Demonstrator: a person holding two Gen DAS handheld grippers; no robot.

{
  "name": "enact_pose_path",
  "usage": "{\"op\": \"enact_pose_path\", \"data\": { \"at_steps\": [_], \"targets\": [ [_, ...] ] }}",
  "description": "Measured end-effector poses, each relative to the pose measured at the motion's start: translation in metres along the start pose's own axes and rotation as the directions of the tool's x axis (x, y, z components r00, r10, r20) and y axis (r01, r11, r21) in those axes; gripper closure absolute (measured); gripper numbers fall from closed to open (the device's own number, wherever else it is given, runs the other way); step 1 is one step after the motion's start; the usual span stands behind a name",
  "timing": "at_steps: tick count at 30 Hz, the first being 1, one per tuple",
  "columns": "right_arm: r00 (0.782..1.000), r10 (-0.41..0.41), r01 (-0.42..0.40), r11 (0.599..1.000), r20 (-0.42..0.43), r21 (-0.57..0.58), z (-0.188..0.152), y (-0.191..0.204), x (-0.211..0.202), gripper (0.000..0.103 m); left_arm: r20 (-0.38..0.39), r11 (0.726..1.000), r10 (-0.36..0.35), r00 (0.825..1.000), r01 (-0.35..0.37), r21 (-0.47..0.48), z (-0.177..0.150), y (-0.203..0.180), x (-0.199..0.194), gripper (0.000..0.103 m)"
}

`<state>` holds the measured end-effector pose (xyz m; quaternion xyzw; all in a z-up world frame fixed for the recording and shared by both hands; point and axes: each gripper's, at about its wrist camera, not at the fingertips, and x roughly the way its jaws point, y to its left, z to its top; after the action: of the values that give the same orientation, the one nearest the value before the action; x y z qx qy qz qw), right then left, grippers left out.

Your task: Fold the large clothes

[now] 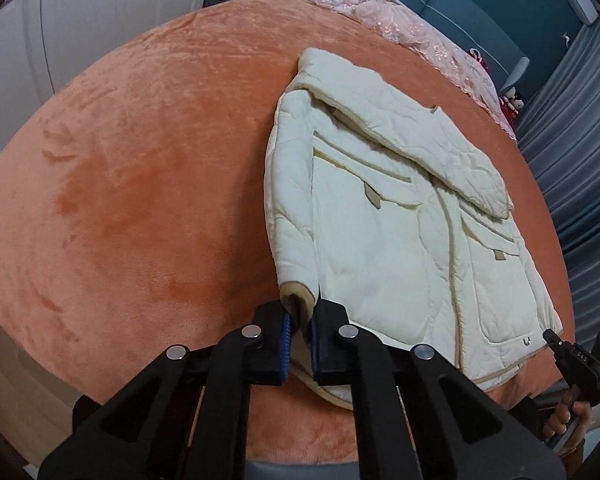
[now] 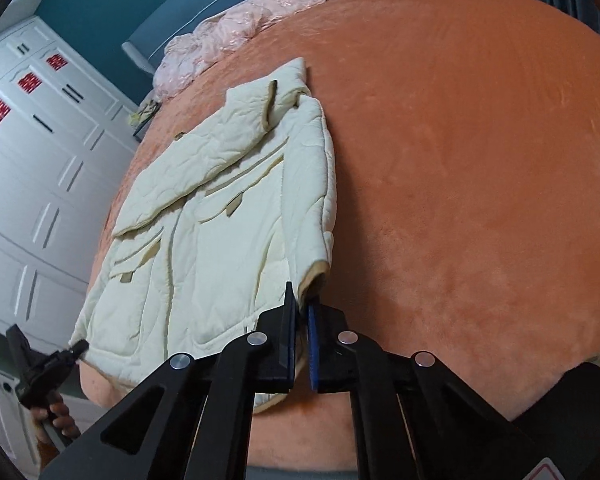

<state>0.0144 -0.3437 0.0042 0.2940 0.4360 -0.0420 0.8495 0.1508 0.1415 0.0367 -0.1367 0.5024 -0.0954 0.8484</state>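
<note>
One cream quilted padded jacket [image 1: 380,240], tan piping, laid front-up on the orange plush bed cover [image 1: 140,180], hem toward the near edge. One sleeve folded across the chest; the other runs down the side, ending in a tan-edged cuff [image 1: 296,300].

Handling, judged: soft, bulky, light for its size. Padding will spring back, so folds need pressing flat. The shell looks smooth and may slip, so bunched cuff or piped hem gives the surest hold.

Left tongs [image 1: 300,328]: closed, pinching the cuff. Right tongs [image 2: 302,320]: closed too, with a cuff edge nipped between the pads in their own view. Each view puts the other tongs by a far hem corner, so the two do not quite square.

Count: jacket one, tongs two, crumpled pink embroidered quilt [image 1: 380,4] one, at the bed's far end.
</note>
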Motion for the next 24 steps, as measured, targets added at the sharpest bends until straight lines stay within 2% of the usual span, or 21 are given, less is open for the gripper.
{"op": "enact_pose_path", "data": {
  "at_steps": [4, 8, 11, 13, 15, 18, 22, 24],
  "targets": [
    [0.998, -0.011, 0.002, 0.988, -0.059, -0.152, -0.024, 0.008, -0.048, 0.099, -0.016, 0.994, -0.01, 1.0, 0.012, 0.113, -0.022, -0.007, -0.053, 0.1],
    [0.98, -0.065, 0.008, 0.958, -0.19, -0.287, -0.07, 0.014, -0.101, 0.099, -0.105, 0.974, 0.008, 0.994, 0.016, 0.225, -0.073, -0.01, -0.109, 0.1],
    [0.959, -0.092, -0.009, 0.937, -0.27, -0.349, -0.101, 0.019, -0.142, 0.099, -0.161, 0.974, 0.0, 0.987, 0.036, 0.222, -0.109, -0.008, -0.157, 0.1],
    [0.959, -0.067, -0.032, 0.94, -0.274, -0.341, -0.11, 0.022, -0.168, 0.099, -0.143, 0.979, -0.017, 0.99, 0.046, 0.2, -0.12, -0.011, -0.183, 0.1],
    [0.975, -0.037, -0.035, 0.948, -0.217, -0.318, -0.1, 0.025, -0.183, 0.099, -0.107, 0.984, -0.046, 0.993, 0.063, 0.168, -0.119, -0.016, -0.197, 0.1],
    [0.997, 0.028, -0.047, 0.96, -0.073, -0.277, -0.062, 0.029, -0.19, 0.099, 0.022, 0.983, -0.066, 0.998, 0.062, 0.17, -0.093, -0.025, -0.202, 0.1],
    [0.99, 0.099, -0.076, 0.975, 0.105, -0.207, 0.008, 0.034, -0.166, 0.099, 0.179, 0.981, -0.06, 0.982, 0.025, 0.192, -0.035, -0.038, -0.183, 0.1],
    [0.978, 0.118, -0.088, 0.981, 0.174, -0.173, 0.036, 0.04, -0.145, 0.099, 0.22, 0.983, -0.052, 0.974, 0.012, 0.181, -0.007, -0.041, -0.165, 0.1]
  ]
}}
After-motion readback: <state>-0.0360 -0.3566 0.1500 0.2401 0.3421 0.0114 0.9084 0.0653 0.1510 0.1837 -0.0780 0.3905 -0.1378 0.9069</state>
